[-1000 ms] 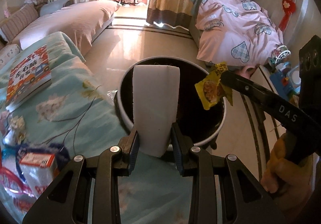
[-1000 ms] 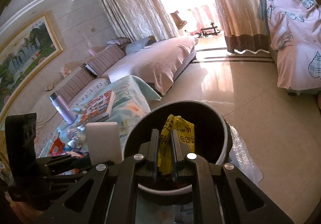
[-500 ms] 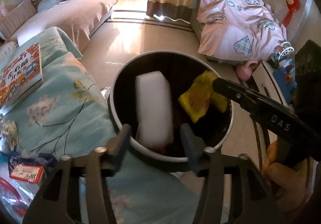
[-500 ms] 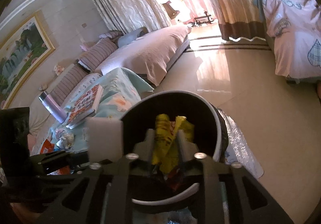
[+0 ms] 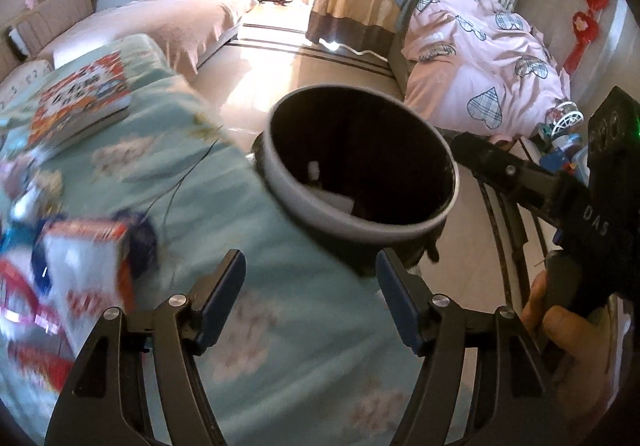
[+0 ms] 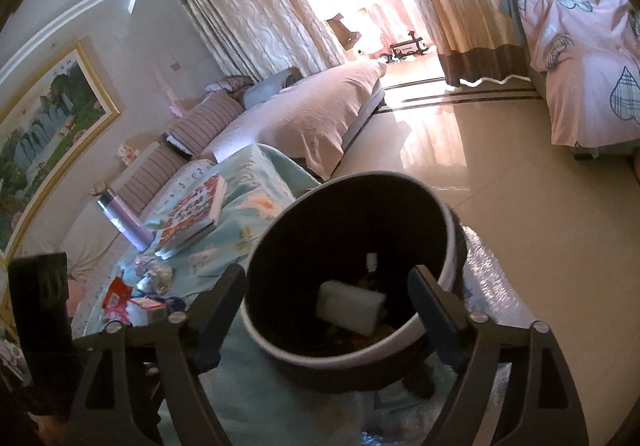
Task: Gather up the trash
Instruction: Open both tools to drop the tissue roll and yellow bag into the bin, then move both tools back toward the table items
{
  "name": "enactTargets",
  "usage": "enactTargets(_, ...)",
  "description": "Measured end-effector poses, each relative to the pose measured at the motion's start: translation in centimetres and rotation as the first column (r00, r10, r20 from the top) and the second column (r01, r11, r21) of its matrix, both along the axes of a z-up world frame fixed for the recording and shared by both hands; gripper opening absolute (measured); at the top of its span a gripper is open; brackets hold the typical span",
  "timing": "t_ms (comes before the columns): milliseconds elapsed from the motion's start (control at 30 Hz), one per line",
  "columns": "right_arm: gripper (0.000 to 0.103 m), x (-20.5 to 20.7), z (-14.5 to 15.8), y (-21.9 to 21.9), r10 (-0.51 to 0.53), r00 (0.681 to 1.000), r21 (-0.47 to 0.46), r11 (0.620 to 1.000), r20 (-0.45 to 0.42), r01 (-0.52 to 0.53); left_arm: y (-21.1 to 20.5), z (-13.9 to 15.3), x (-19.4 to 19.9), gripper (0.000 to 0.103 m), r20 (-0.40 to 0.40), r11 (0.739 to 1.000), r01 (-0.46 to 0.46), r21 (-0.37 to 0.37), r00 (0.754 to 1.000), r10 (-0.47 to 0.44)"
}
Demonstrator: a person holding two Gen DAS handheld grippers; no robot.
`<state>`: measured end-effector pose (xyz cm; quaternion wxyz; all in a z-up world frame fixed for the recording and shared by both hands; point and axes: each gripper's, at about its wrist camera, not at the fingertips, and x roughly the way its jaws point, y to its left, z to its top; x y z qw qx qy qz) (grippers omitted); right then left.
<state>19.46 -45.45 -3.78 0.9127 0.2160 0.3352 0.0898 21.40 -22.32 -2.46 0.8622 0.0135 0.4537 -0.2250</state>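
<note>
Opening empty, both claws [image 5: 310, 282] [image 6: 326, 288]; white block [image 6: 352, 306] in bin [image 6: 280, 342], clearest from right.

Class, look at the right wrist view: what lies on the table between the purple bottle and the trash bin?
A colourful book lies on the teal cloth, between purple bottle and trash bin.

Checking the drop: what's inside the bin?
Inside the bin: a white block lying flat and a small white bit. Dark scraps beneath are unclear; the near wall covers the rest.
</note>
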Motion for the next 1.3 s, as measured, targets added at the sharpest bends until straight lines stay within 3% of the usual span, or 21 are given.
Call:
enactTargets(400, 0.091, -3.4, -0.8, 5.4, 0.048, 0.999, 0.06, 0.997, -0.011, -0.047, 8.2, -1.2, -4.3, 0.069, -0.03, 0.991, -0.13, -0.028, 0.991, 0.129)
enactTargets(867, 0.091, -4.5, -1.6, 12.3, 0.154, 0.987, 0.05, 0.987, -0.049, -0.151, 17.2, -2.4, -7.2, 0.069, -0.055, 0.953, -0.296, -0.06, 0.955, 0.293)
enactTargets(1100, 0.091, -4.6, -1.7, 15.1, 0.195, 0.979, 0.046, 0.98, -0.056, -0.193, 19.8, -2.7, -8.0, 0.069, -0.064, 0.939, -0.338, -0.064, 0.94, 0.334)
enactTargets(1300, 0.09, -4.1, -1.7, 16.9, 0.232, 0.971, 0.044, 0.972, -0.056, -0.229, 21.9, -3.4, -7.5, 0.069, -0.12, 0.917, -0.388, -0.092, 0.919, 0.377)
